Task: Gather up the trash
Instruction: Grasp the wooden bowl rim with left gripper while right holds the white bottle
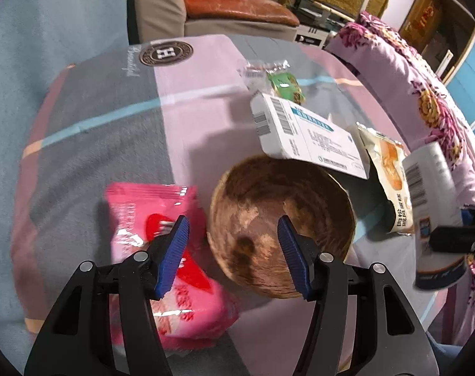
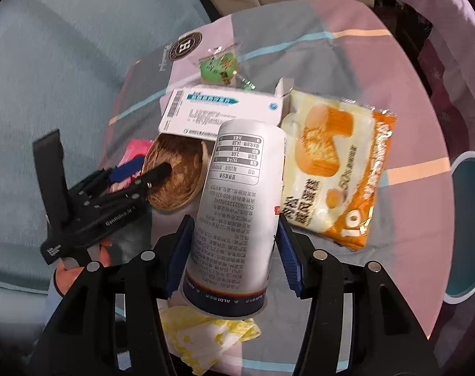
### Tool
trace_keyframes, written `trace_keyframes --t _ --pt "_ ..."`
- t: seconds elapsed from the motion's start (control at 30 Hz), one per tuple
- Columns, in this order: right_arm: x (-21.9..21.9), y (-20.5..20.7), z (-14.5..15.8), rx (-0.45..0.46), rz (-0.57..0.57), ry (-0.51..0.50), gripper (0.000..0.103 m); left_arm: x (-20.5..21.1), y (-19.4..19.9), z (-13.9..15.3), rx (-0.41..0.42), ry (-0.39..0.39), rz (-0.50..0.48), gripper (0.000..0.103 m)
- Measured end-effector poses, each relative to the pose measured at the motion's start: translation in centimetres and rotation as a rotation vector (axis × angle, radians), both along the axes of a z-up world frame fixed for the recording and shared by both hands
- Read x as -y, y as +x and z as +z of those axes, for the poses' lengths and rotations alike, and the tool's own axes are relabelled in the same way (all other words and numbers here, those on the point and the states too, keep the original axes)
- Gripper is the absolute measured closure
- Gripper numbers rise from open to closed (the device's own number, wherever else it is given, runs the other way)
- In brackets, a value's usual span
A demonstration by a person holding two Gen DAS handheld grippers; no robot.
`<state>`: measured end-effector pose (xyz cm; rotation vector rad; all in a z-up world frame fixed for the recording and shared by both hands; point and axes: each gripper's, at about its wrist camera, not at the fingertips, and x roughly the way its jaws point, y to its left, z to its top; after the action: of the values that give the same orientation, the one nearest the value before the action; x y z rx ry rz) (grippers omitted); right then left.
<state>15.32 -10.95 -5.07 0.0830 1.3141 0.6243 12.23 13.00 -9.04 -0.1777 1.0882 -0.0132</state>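
Right gripper [image 2: 235, 250]: clamped on tall white paper cup [image 2: 237, 216] printed with black text; blue pads press both its sides; cup leans, dark rim toward camera.
Left gripper [image 1: 234, 253]: jaws about half wide, nothing pressed between; left pad over pink plastic snack packet [image 1: 162, 250], right pad over inside of brown wooden bowl [image 1: 281, 219]; near rim of bowl lies in the gap.
White cardboard medicine box [image 1: 303, 134]: just beyond bowl, one corner over its far rim.
Green clear-wrapped snack [image 1: 284, 84]: behind box, farther away.
Orange and white bread wrapper [image 2: 334, 166]: flat on cloth, beside cup on right.
Crumpled yellow and white paper [image 2: 206, 335]: under cup, near right gripper's base.
Striped pink and grey cloth [image 1: 112, 125]: under everything.
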Motion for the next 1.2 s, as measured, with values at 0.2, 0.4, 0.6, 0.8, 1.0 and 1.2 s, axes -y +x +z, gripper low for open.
trace_keyframes --t 0.2,0.4,0.6,0.8,1.0,1.2 --pt "1.8 0.4 0.3 0.007 -0.024 0.004 0.053 1.0 -0.1 -0.5 -0.012 0.043 -0.027 0.078" --pt "2.7 0.8 0.0 0.005 -0.035 0.01 0.053 0.5 0.3 -0.9 -0.037 0.019 0.007 0.076" --pt "3.5 1.0 -0.1 0.012 -0.045 0.01 0.053 0.8 0.9 -0.8 -0.029 0.003 0.016 0.067" --pt "4.1 1.3 -0.7 0.022 -0.055 -0.008 0.053 1.6 0.7 -0.1 0.013 0.023 0.005 0.091" --pt "4.2 1.6 -1.4 0.011 -0.051 -0.002 0.053 2.6 -0.7 0.8 0.036 -0.006 -0.08 0.093" --pt "4.2 1.8 -1.6 0.002 -0.052 0.007 0.053 3.3 -0.6 -0.3 -0.016 -0.006 -0.112 0.089"
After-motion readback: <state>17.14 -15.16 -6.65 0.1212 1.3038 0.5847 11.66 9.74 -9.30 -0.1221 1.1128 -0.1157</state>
